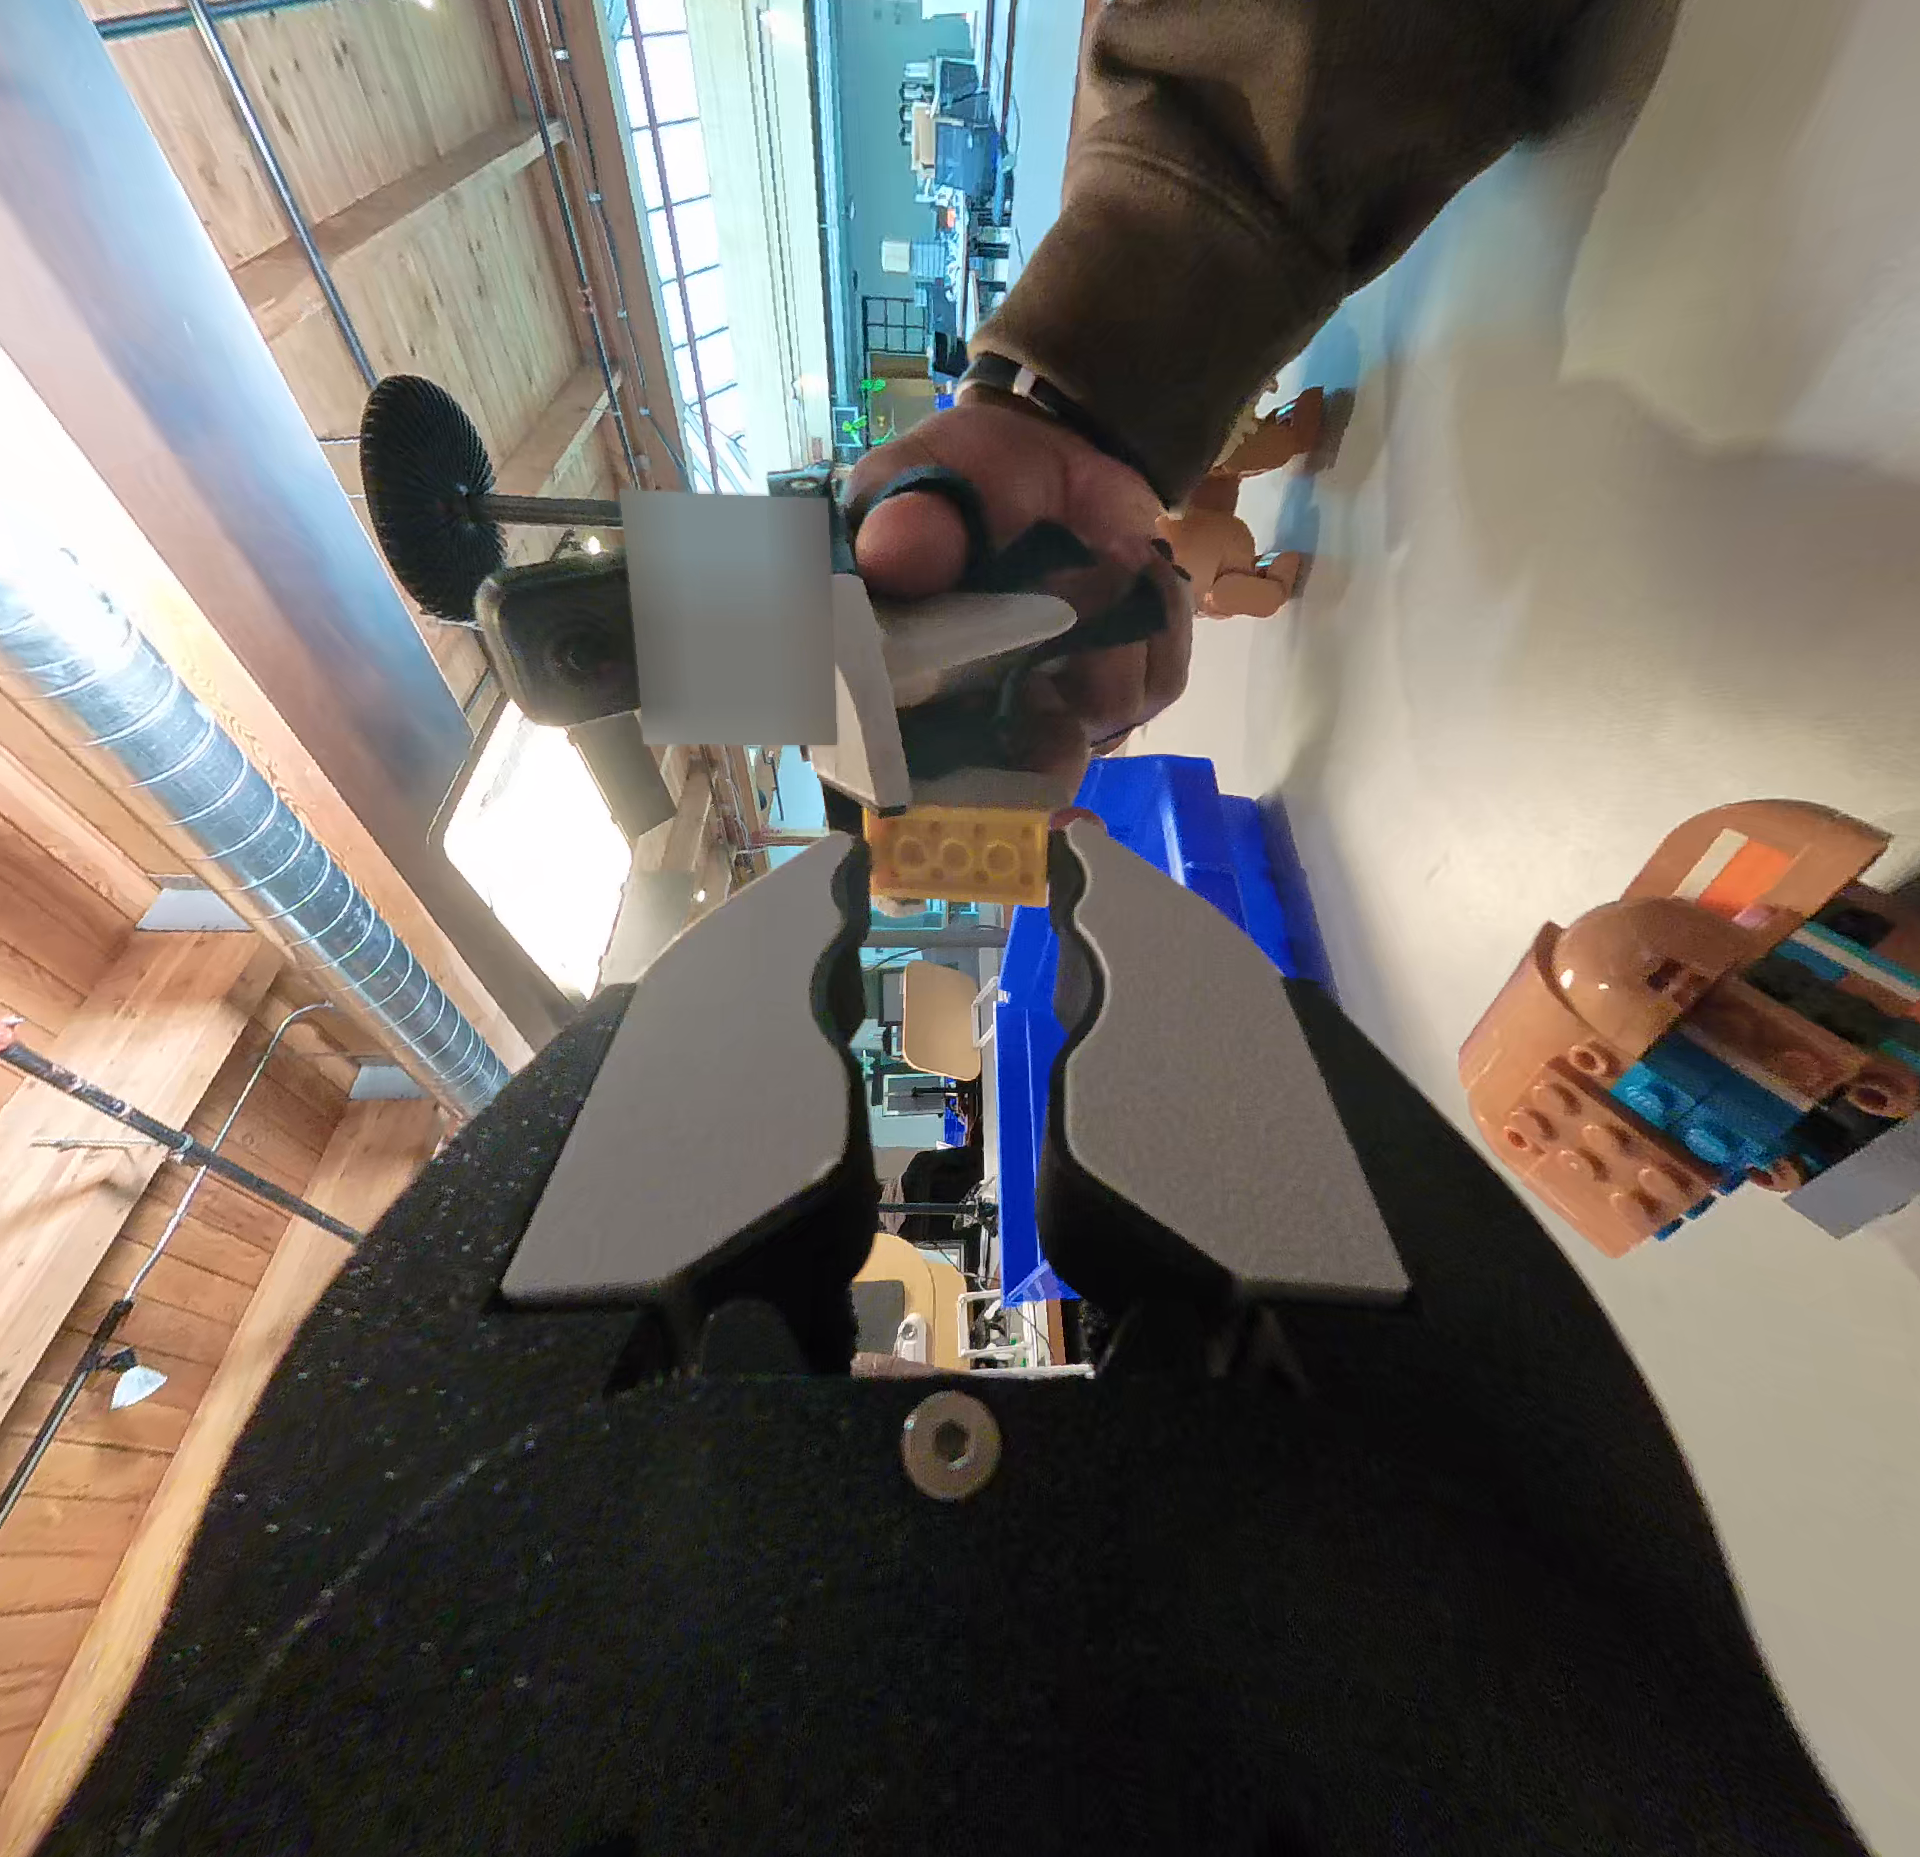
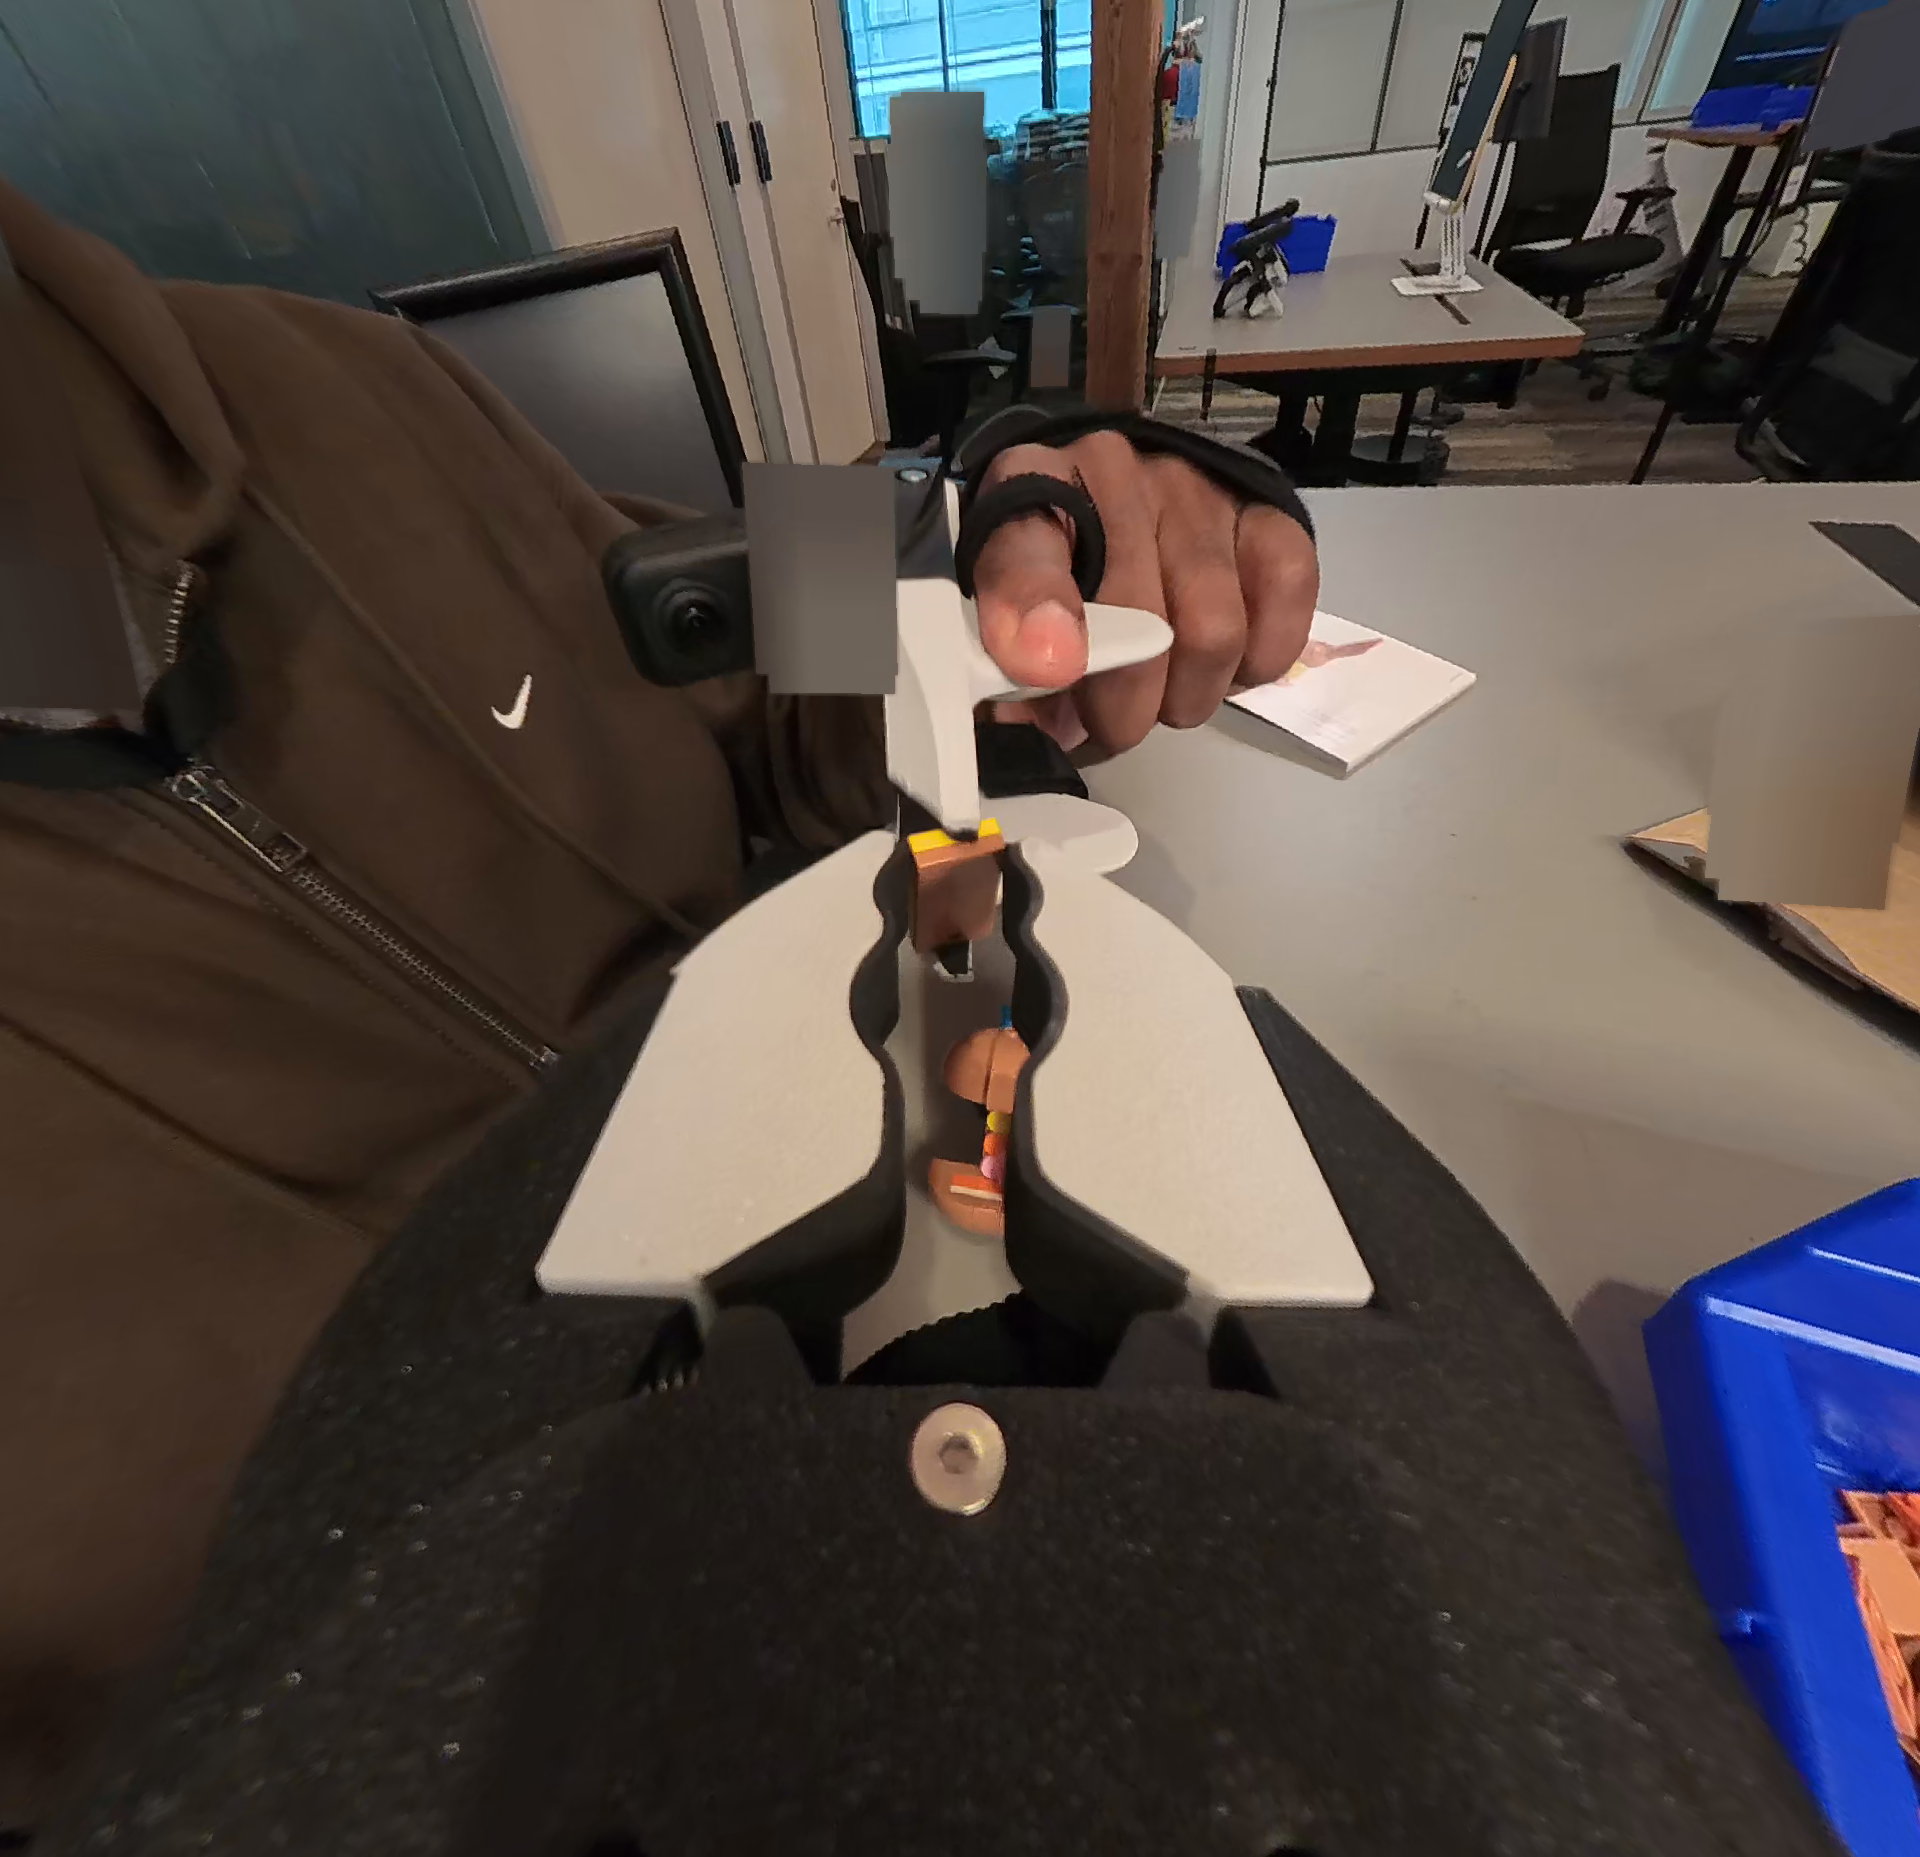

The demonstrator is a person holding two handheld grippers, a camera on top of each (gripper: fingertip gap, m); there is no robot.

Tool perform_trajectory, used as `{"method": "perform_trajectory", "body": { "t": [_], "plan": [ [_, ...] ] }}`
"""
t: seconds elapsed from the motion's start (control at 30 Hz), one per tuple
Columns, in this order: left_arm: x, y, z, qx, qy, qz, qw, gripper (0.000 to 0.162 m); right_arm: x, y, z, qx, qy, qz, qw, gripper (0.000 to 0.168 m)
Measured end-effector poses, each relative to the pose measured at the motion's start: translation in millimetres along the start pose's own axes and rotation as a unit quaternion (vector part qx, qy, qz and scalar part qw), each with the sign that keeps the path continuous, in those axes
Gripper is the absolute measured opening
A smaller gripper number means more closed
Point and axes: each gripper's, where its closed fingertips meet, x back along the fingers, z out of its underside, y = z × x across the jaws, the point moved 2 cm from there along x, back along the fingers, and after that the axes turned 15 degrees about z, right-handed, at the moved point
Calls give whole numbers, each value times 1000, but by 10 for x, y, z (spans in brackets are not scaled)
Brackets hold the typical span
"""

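Your left gripper (image 1: 956, 862) is pinching a yellow brick (image 1: 957, 858) right at the fingertips, dead centre of the left wrist view, underside tubes facing the camera. Your right gripper (image 2: 958, 877) is clamped on the same little stack from the other side: in the right wrist view you see a brown tile (image 2: 954, 898) with the yellow edge on top, squeezed between the tips mid-frame.

Honest worry: both grips are only on the very tips, so if you twist or pull unevenly the piece could pop out and drop onto the grey table (image 2: 1455, 976). Looks like the two sets of tips are touching too, so they might shove each other off.

The half-built brown model (image 1: 1704, 1028) sits at the right edge of the left view, and the blue bin (image 2: 1797, 1475) of spare bricks is lower right in the right view.
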Motion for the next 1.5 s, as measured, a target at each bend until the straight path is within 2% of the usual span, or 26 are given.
{"method": "perform_trajectory", "body": {
  "t": [0.2, 0.43, 0.47, 0.67, 0.73, 0.87, 0.93, 1.1, 1.23, 1.5],
  "plan": [
    [27, 60, -13, 18, -11, -30, 999, 33, 7, 8, -59, -12, -28, -6, 1000, 15],
    [31, 61, -28, 30, -19, -32, 999, 32, 36, 12, -52, -18, -38, -9, 999, 14],
    [37, 66, -29, 32, -20, -33, 999, 32, 62, 20, -62, -18, -44, -14, 999, 0],
    [217, 200, 1, 58, -41, -66, 995, 33, 305, -189, -245, -51, -122, 34, 991, 0],
    [183, 173, -20, 49, -38, -62, 996, 33, 257, -144, -235, -52, -117, 23, 991, 3],
    [132, 142, -79, 33, -37, -60, 997, 33, 97, 4, -138, -33, -84, -4, 996, 22],
    [129, 144, -98, 27, -37, -63, 997, 33, 64, 59, -132, -36, -85, -21, 996, 25],
    [102, 118, -143, 18, -40, -59, 997, 32, 45, 100, -155, -50, -98, -42, 993, 24],
    [93, 115, -167, 11, -41, -63, 997, 33, 3, 158, -117, -49, -91, -61, 993, 15],
    [77, 94, -107, 12, -33, -63, 997, 33, 6, 105, -103, -19, -75, -24, 997, 15]
  ]
}}
